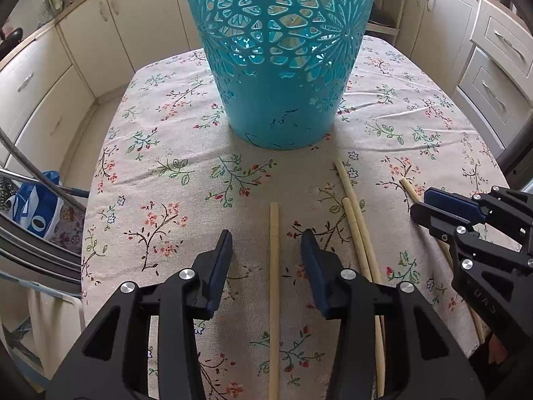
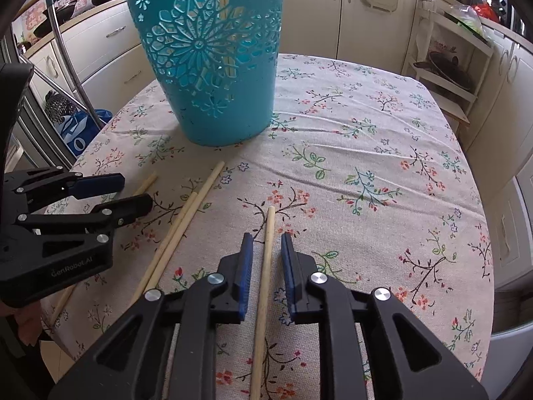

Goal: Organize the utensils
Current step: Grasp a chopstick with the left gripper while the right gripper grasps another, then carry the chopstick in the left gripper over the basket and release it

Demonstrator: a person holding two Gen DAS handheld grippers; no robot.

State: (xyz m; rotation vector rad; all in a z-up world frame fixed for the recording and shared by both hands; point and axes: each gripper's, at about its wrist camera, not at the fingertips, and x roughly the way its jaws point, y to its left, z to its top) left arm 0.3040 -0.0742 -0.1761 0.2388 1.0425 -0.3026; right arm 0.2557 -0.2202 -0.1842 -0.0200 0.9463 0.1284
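- Left tongs (image 1: 266, 246) are standing parted around one chopstick (image 1: 273, 266) lying on the table (image 1: 166, 166), pads clear of it.
- Right tongs (image 2: 265, 250) are standing slightly parted astride another chopstick (image 2: 266, 266), not gripping.
- Two more chopsticks (image 2: 180, 226) are lying between them.
- Teal basket (image 2: 213, 66) is standing behind; all four sticks seemingly remain to be binned.

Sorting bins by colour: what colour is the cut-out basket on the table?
Turquoise blue basket, seen best in the right wrist view.
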